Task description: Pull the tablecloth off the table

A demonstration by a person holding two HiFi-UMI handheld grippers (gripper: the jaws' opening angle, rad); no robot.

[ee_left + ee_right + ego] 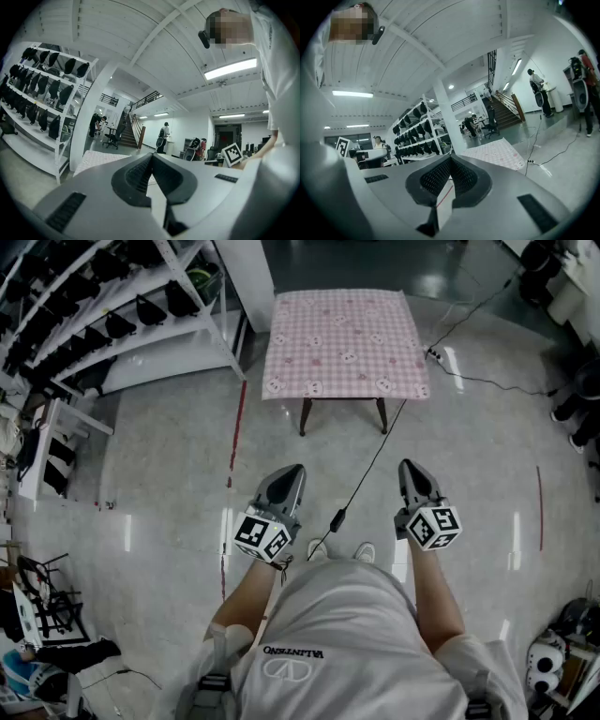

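A pink checked tablecloth point(343, 341) covers a small table with dark legs point(306, 415) ahead of me on the grey floor. It also shows in the left gripper view as a pale pink sheet point(96, 161) and in the right gripper view as the tablecloth point(497, 152). Both grippers hang well short of the table, in front of my body. The left gripper point(292, 471) is shut with nothing in it, jaws meeting point(152, 157). The right gripper point(410, 466) is likewise shut and empty, jaws together point(450, 159).
White shelving point(122, 315) with dark items stands left of the table, beside a white pillar point(246, 273). A black cable point(370, 474) runs across the floor from under the table toward my feet; another cable and plug strip point(436, 354) lie right of it. Red floor tape point(234, 442) runs at left.
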